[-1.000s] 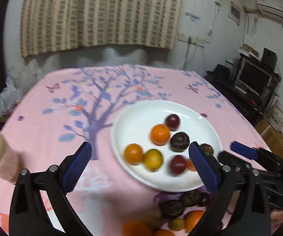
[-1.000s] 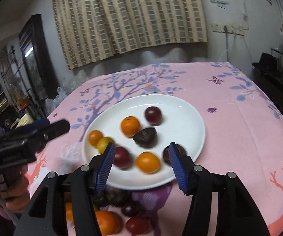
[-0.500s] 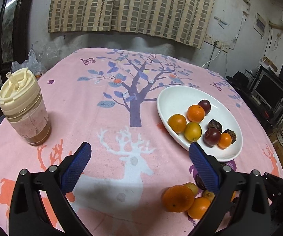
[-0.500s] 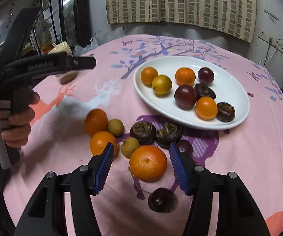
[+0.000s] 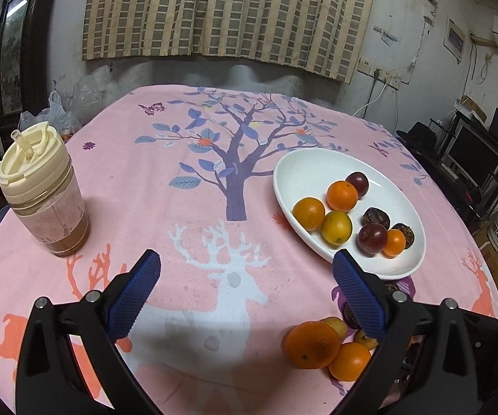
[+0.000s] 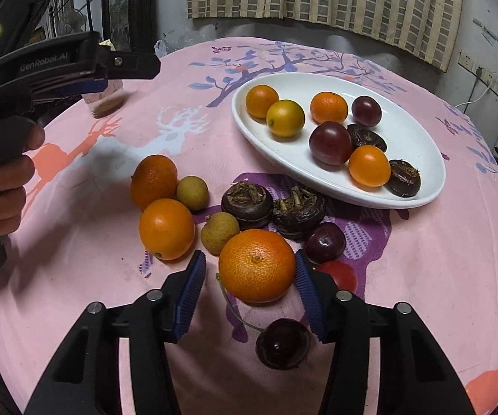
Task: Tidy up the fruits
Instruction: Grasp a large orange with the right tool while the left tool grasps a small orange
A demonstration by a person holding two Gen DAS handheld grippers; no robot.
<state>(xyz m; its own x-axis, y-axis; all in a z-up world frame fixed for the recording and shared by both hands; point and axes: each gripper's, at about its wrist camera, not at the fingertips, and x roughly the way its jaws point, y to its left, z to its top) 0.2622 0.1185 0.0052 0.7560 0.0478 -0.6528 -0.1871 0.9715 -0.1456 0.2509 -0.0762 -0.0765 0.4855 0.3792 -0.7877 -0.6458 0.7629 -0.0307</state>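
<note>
Orange rind fills the gap of our right gripper (image 6: pixel 250 278), whose blue pads have just been closing around the big orange (image 6: pixel 256 265) on the pink tablecloth (image 6: pixel 422 259); the right-hand pad looks to be at the skin while a sliver of cloth shows beside the other, so we judge the grab begun but not yet firm; a second ago this gripper looked onto the white plate (image 6: pixel 422 193), now it sits low over the loose pile in front of it, which suggests the next fruit is chosen; our left gripper (image 5: pixel 247 294) is spread wide over bare cloth, pinching nothing; its view alone shows the lidded drink cup (image 5: pixel 43 190) standing well apart from the plate; only the right wrist view shows the dark cherry (image 6: pixel 283 344) nearest us and the hand (image 6: pixel 5 186) on the left tool's handle.
</note>
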